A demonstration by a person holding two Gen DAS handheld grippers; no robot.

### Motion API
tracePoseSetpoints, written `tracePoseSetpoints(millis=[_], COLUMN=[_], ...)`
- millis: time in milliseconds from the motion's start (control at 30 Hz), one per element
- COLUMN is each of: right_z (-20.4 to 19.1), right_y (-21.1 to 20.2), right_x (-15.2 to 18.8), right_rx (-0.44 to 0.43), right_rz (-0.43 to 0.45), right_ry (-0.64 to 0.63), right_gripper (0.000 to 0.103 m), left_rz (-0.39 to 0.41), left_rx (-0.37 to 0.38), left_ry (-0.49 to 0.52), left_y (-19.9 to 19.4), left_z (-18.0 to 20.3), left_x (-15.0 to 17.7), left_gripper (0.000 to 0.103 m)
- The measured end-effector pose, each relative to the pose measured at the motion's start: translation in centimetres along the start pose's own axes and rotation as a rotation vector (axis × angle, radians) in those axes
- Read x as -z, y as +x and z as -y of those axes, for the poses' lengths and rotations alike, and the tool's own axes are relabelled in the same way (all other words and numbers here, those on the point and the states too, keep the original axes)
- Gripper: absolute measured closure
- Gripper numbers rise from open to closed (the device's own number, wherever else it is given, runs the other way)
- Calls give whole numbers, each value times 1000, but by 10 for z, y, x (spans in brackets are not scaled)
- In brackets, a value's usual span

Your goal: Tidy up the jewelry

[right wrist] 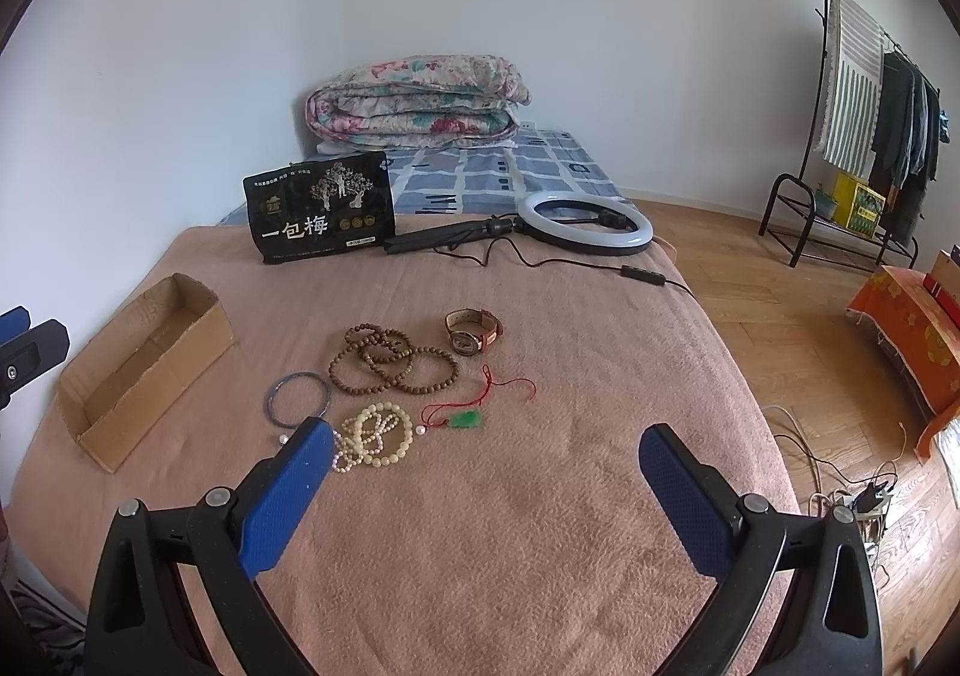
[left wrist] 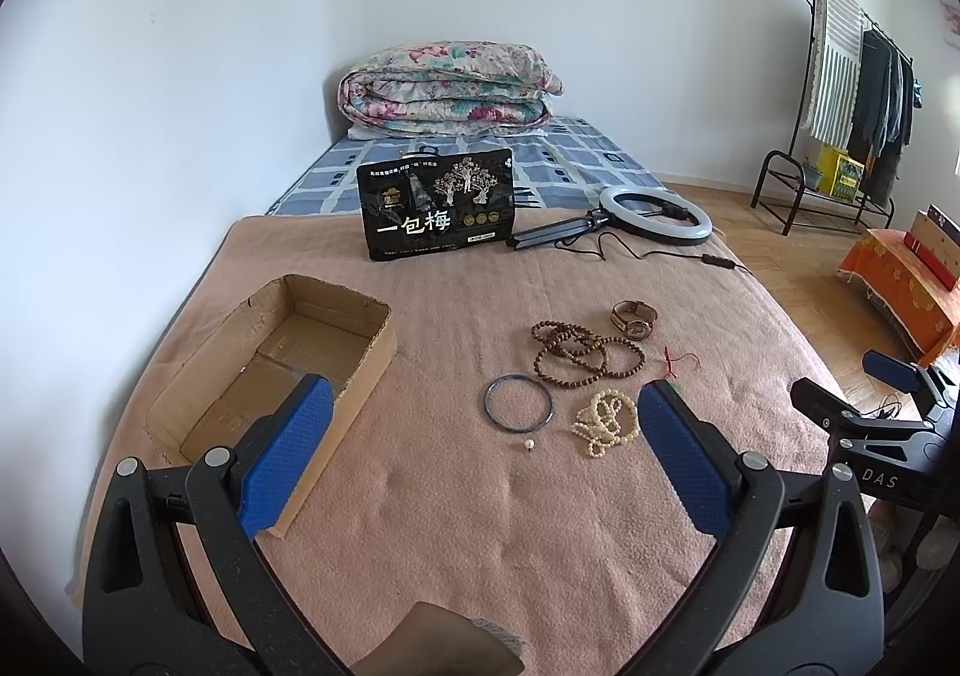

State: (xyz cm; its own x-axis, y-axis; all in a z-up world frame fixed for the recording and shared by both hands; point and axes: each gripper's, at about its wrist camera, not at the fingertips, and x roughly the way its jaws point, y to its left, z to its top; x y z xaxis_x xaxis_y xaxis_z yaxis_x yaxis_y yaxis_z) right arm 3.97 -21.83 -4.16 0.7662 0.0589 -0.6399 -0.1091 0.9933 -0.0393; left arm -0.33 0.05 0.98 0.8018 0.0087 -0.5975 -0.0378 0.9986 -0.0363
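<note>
Jewelry lies on the pink blanket: a blue bangle (left wrist: 518,403) (right wrist: 299,398), brown wooden bead strands (left wrist: 585,355) (right wrist: 393,358), cream bead bracelets (left wrist: 606,423) (right wrist: 377,434), a wristwatch (left wrist: 634,320) (right wrist: 473,332), a green pendant on red cord (right wrist: 467,419) and a small pearl (left wrist: 529,444). An open, empty cardboard box (left wrist: 273,370) (right wrist: 144,361) sits at the left. My left gripper (left wrist: 483,454) is open above the blanket, short of the bangle. My right gripper (right wrist: 486,472) is open, right of the cream beads.
A black snack bag (left wrist: 437,202) (right wrist: 321,208) and a ring light with tripod and cable (left wrist: 654,214) (right wrist: 585,223) lie behind the jewelry. A folded floral quilt (left wrist: 447,88) is at the bed's head. A clothes rack (right wrist: 864,136) stands at the right on the wood floor.
</note>
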Motion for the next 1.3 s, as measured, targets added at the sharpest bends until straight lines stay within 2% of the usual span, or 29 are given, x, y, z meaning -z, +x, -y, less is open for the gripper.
tracePoseSetpoints(millis=[667, 767, 967, 1300], right_z=[0, 1, 8, 10], right_y=[10, 15, 29, 46], right_x=[0, 0, 0, 1], right_rx=[-5, -4, -58, -1], right_rz=[-33, -42, -87, -101], right_ry=[-4, -1, 49, 0], right_gripper=[0, 0, 0, 0], left_rz=[-24, -43, -69, -153], left_rx=[1, 11, 14, 55], left_ry=[0, 7, 27, 13], left_y=[6, 16, 32, 56], left_z=[-7, -5, 3, 8], left_x=[-1, 2, 10, 17], left_gripper=[0, 0, 0, 0])
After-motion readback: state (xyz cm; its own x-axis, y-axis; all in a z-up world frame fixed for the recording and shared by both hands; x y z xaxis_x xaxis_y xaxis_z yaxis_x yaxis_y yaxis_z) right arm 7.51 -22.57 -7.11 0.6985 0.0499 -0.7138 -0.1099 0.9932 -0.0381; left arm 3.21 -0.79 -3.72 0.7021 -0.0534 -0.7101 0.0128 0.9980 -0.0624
